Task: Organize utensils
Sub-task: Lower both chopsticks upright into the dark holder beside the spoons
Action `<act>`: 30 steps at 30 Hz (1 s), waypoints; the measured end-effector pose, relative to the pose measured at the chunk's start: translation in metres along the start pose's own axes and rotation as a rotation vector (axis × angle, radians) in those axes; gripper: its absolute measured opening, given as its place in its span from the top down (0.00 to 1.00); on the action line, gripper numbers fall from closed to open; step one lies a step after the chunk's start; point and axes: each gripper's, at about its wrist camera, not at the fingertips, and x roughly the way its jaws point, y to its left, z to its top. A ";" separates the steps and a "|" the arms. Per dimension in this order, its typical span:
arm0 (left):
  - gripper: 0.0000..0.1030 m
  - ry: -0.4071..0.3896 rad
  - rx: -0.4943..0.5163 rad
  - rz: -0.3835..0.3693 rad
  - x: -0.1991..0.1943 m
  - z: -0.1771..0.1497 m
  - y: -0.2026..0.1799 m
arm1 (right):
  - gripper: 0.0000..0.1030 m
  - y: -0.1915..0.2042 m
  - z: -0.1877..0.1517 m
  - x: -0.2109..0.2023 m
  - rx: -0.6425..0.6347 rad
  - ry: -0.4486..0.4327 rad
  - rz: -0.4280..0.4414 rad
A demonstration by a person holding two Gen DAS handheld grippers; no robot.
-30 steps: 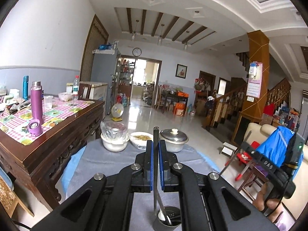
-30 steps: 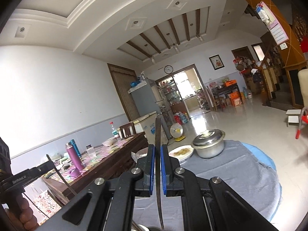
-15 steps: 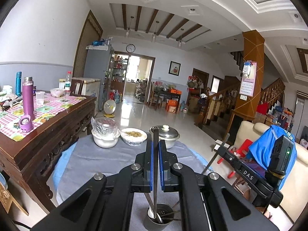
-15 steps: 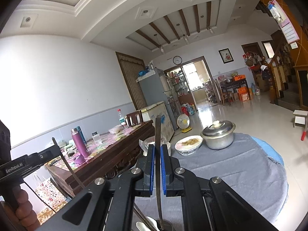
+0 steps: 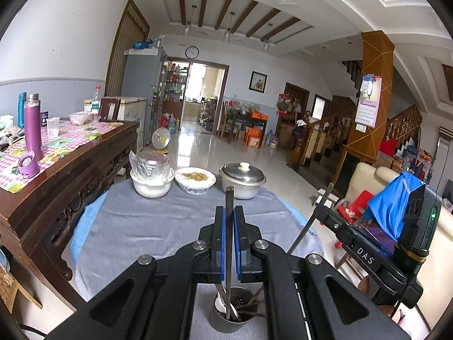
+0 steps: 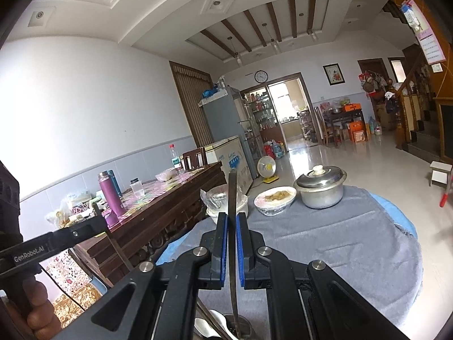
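Chopstick [image 5: 228,226] upright in left claw [image 5: 229,235]

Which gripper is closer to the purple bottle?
Left. The purple bottle stands off to the left gripper's left side; the right gripper is farther over, on the left gripper's other side.

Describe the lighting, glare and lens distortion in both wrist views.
Left wrist view: even daylight, bright glare on the floor by the doorway, walls bowed, corners black. Right wrist view: same glare on the floor, ceiling beams curved, the pot sharp, the holder at the bottom edge cut off and dim.
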 end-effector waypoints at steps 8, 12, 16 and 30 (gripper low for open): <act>0.95 0.035 -0.007 0.009 0.012 -0.006 0.003 | 0.93 0.003 -0.004 0.008 -0.022 0.014 -0.011; 0.95 0.035 -0.006 0.015 0.012 -0.007 0.003 | 0.93 0.004 -0.005 0.011 -0.027 0.016 -0.016; 0.95 0.037 -0.005 0.016 0.012 -0.006 0.004 | 0.93 0.004 -0.006 0.013 -0.032 0.021 -0.016; 0.95 0.051 -0.008 0.017 0.013 -0.006 0.006 | 0.93 0.003 -0.012 0.018 -0.045 0.055 -0.030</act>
